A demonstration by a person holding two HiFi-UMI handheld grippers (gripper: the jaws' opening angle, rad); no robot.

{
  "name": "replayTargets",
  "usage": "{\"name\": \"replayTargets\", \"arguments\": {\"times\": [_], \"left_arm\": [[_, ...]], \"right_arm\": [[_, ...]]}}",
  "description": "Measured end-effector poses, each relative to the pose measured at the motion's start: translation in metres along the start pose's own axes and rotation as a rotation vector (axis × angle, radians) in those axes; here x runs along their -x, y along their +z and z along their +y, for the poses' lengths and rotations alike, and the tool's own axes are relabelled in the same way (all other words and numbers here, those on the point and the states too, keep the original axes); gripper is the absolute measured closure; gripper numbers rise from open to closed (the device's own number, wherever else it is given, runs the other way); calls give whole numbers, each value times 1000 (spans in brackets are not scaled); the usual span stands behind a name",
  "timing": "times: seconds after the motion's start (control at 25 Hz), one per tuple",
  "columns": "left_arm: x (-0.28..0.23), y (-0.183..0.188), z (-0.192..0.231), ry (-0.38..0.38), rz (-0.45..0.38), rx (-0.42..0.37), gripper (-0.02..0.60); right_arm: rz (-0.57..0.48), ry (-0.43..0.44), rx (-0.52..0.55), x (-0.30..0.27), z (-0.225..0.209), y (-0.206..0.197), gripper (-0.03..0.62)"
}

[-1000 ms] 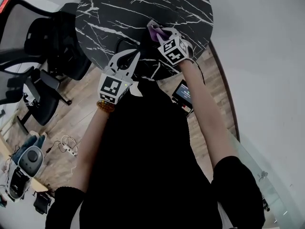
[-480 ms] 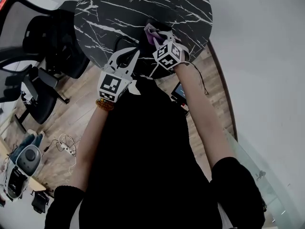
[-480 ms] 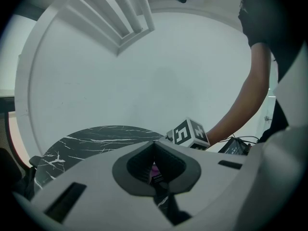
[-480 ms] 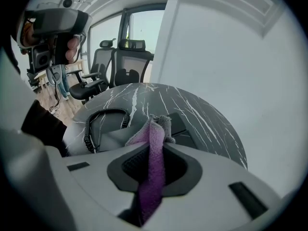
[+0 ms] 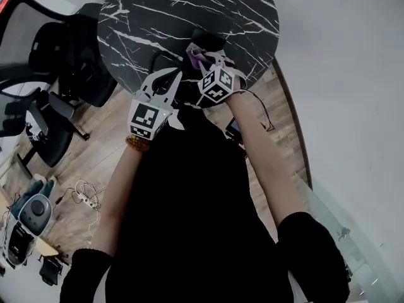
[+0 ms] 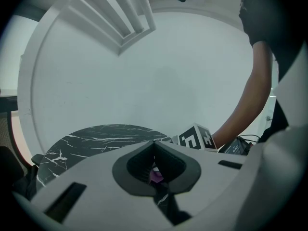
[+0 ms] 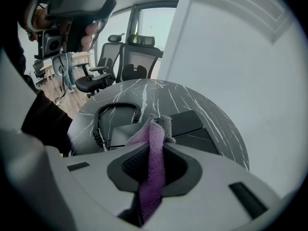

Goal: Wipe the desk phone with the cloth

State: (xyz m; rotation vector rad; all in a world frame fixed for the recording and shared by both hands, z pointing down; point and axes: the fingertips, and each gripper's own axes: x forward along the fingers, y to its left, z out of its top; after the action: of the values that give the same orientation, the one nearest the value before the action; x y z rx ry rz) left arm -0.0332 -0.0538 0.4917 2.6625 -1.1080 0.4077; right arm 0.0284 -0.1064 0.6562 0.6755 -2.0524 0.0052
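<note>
Cloth [image 7: 153, 158], fuzzy purple, pinched in right hand-held gripper [image 7: 155, 129] at angular black desk phone [image 7: 190, 124] on round white-veined marble counter [image 5: 158, 5] | cord coils [image 7: 103, 114] clear only in right gripper view | left hand-held gripper [image 6: 154, 146] closed, empty

Desk phone [image 7: 192, 124] and coiled cord [image 7: 99, 124] crowd the counter's [image 5: 189, 5] near edge under the right tool [image 7: 157, 144] and its cloth [image 7: 151, 177]; far marble lies open, office chairs [image 5: 58, 50] flank the left.
</note>
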Motion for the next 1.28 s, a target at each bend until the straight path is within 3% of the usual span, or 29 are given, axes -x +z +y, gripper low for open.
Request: {"name": "replayTargets", "arguments": {"times": [1.28], "left_arm": [[2, -8, -14, -20, 35, -10, 569]], "right_arm": [[11, 102, -1, -7, 70, -13, 531]]}}
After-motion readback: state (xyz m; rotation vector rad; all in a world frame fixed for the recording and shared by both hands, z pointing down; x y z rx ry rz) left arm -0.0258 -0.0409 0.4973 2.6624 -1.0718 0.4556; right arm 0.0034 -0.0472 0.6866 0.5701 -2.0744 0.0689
